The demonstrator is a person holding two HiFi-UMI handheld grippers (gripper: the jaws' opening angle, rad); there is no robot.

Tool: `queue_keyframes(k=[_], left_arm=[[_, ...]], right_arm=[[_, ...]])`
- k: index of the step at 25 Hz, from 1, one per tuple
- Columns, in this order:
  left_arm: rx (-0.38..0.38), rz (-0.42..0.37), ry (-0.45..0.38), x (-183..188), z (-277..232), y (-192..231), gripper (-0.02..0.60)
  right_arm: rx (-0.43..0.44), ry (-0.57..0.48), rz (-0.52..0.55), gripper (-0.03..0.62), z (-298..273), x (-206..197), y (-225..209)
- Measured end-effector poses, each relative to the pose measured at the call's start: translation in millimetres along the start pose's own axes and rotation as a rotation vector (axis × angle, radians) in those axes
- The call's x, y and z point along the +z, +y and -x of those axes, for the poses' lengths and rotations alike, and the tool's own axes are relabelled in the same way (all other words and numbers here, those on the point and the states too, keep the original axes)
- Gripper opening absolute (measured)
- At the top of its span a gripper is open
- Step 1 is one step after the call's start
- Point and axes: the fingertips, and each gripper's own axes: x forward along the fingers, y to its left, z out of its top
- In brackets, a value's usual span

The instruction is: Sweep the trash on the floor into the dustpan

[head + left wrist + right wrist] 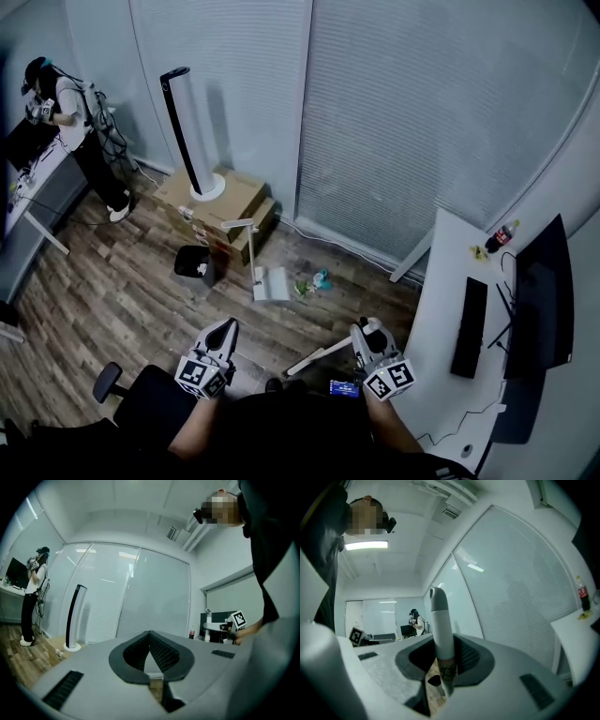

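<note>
A white long-handled dustpan (270, 284) stands on the wood floor in the head view. Green and blue trash (311, 283) lies just right of it. My right gripper (367, 330) (443, 641) is shut on the white broom handle (440, 625), whose grey tip rises between the jaws. The broom shaft (319, 357) slants down to the left toward my body, and its head is hidden. My left gripper (229, 328) (150, 637) is held level at the left, shut with nothing in it, well short of the dustpan.
A black bin (194, 263) stands left of the dustpan, with cardboard boxes (220, 200) and a tower fan (186, 131) behind. A white desk (448, 281) with keyboard, monitor and a bottle (502, 236) lines the right. Another person (73, 122) stands far left. A black chair (145, 403) is by my left arm.
</note>
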Motion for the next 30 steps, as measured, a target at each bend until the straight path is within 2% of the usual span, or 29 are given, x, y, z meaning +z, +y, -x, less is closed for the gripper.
queue_keyframes(k=[19, 30], left_arm=[[-0.001, -0.030, 0.014, -1.1, -13.5, -13.3, -0.005], [0.051, -0.056, 0.016, -3.6, -18.7, -8.9, -0.005]], right_arm=[[-0.064, -0.030, -0.018, 0.094, 10.5, 3.1, -30.0], [-0.119, -0.017, -0.004, 0.094, 21.6, 2.5, -50.8]])
